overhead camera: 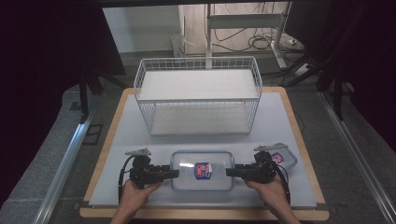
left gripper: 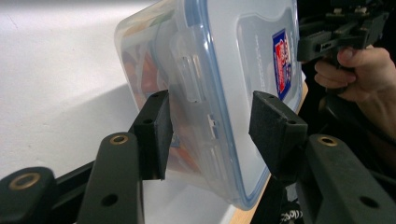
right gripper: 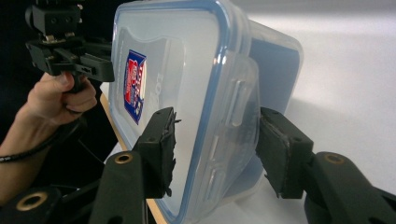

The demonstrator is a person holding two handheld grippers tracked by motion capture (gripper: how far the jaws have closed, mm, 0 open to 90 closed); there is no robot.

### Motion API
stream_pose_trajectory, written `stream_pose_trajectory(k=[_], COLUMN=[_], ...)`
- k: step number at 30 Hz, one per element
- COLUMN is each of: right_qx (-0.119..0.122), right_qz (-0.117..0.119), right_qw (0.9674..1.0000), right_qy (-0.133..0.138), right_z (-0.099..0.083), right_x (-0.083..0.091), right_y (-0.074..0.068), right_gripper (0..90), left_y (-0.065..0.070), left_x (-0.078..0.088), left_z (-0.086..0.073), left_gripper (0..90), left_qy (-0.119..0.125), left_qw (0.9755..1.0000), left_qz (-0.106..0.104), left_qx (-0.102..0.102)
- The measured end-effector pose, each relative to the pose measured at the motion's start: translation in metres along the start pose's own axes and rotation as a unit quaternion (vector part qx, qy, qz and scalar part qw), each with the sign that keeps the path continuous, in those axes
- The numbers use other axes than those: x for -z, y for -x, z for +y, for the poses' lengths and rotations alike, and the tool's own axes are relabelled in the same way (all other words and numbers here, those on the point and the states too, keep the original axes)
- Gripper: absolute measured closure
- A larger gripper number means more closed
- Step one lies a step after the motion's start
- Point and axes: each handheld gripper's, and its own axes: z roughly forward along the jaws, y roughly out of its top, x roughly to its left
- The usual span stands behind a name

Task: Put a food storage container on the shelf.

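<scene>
Straddling the clear, blue-rimmed lidded container [overhead camera: 201, 170], the left claw [overhead camera: 173, 173] and right claw [overhead camera: 230, 172] gape apart.

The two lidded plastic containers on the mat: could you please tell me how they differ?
The large container lies mid-mat between the left gripper and right gripper, whose open jaws straddle its ends. The small container sits partly hidden behind the right gripper. Both have clear, blue-trimmed lids with labels.

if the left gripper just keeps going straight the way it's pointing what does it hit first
The clear lidded food container: its side latch already sits between the left gripper's open fingers. Past it, the right gripper faces from the opposite end.
</scene>
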Motion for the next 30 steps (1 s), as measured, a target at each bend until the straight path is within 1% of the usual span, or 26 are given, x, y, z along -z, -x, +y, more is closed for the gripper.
stream_pose_trajectory(k=[3, 6, 8, 12, 20, 27, 30], right_qx=[0.005, 0.02, 0.03, 0.031, 0.05, 0.061, 0.071], right_qz=[-0.008, -0.02, -0.03, -0.029, -0.033, -0.033, -0.033], right_qw=[0.9999, 0.9995, 0.9989, 0.9988, 0.9972, 0.9959, 0.9949], right_qy=[0.006, 0.013, 0.017, 0.025, 0.044, 0.057, 0.064], right_z=[0.0, 0.002, 0.003, 0.006, 0.018, 0.031, 0.04], right_x=[0.001, 0.001, 0.0, 0.001, 0.007, 0.011, 0.014], right_y=[-0.003, -0.007, -0.008, -0.008, -0.017, -0.023, -0.028], right_gripper=[50.6, 50.5, 50.0, 50.0, 50.0, 50.0, 50.0], left_y=[0.003, 0.005, 0.005, 0.006, 0.013, 0.019, 0.023], left_x=[0.001, 0.001, 0.001, 0.003, 0.01, 0.018, 0.024], left_z=[0.002, 0.004, 0.006, 0.011, 0.024, 0.038, 0.048], left_gripper=[51.0, 52.3, 52.5, 52.5, 52.3, 52.3, 52.3], left_qy=[0.004, 0.007, 0.008, 0.014, 0.032, 0.041, 0.046], left_qw=[0.9999, 0.9997, 0.9996, 0.9995, 0.9986, 0.9976, 0.9967], left_qz=[0.011, 0.021, 0.022, 0.024, 0.03, 0.036, 0.038], left_qx=[-0.003, -0.011, -0.013, -0.014, -0.029, -0.043, -0.055])
